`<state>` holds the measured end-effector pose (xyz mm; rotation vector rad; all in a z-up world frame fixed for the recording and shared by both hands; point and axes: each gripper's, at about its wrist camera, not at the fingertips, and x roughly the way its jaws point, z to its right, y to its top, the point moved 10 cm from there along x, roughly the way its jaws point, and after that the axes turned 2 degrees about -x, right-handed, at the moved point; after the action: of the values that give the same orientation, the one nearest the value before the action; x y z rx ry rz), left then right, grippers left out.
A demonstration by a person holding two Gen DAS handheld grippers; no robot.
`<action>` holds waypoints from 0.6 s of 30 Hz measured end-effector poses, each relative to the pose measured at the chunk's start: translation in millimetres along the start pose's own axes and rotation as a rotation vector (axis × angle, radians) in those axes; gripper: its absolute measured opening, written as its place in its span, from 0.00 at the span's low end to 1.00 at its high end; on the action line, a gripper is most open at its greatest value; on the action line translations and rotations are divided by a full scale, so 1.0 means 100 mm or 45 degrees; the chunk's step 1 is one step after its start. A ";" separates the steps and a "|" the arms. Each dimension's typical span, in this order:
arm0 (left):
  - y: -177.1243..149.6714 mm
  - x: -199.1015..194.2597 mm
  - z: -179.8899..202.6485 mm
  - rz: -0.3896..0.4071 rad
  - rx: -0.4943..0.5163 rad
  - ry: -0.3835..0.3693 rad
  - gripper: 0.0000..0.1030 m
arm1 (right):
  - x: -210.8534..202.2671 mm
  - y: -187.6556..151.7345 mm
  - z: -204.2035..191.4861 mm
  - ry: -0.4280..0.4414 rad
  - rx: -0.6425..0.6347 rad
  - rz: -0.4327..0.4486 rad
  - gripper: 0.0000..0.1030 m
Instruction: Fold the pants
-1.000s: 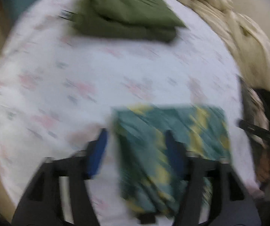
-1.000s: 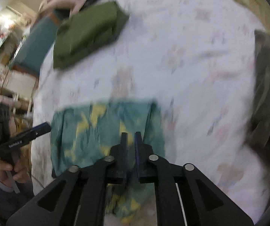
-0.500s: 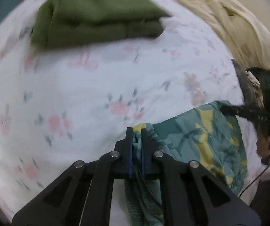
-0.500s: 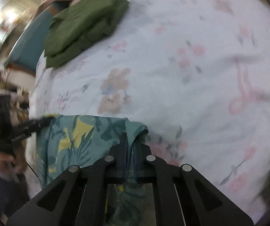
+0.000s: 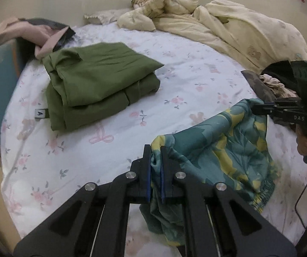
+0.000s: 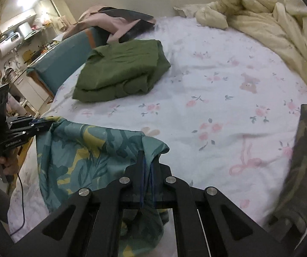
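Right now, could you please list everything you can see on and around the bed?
patterned pants: one, teal with yellow leaf print, near edge of bed, lifted between both grippers
folded garment: one, olive green, on the sheet at far left
bed sheet: one, white with pink flowers, covering the mattress
quilt: one, cream, bunched at far right
camouflage garment: one, green-brown, right edge of bed
pink and grey cloth: one, over the teal chair
left gripper: black, shut on one pants corner
right gripper: black, shut on the other corner
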<state>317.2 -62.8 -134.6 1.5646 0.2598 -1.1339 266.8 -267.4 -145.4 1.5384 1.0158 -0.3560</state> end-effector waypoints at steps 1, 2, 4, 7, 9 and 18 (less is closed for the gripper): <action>0.02 -0.08 0.04 0.033 0.027 0.009 0.05 | -0.05 0.02 -0.06 -0.028 -0.049 0.025 0.03; 0.01 -0.16 0.07 0.057 0.065 0.024 0.05 | -0.10 0.03 -0.11 -0.068 -0.107 0.033 0.03; -0.03 -0.24 0.16 0.062 0.137 0.052 0.05 | -0.15 0.00 -0.19 -0.102 -0.153 0.039 0.03; -0.06 -0.21 0.12 0.036 0.145 0.092 0.05 | -0.13 0.03 -0.19 -0.147 -0.170 0.051 0.03; -0.04 -0.15 0.08 0.039 0.197 0.141 0.05 | -0.11 0.07 -0.20 -0.163 -0.194 0.067 0.03; 0.04 0.20 0.00 -0.039 0.116 0.105 0.04 | 0.24 -0.01 0.12 -0.169 0.029 -0.101 0.09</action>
<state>330.9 -72.0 -147.2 1.6955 0.2915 -1.1193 283.3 -268.8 -166.5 1.4771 0.9730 -0.5196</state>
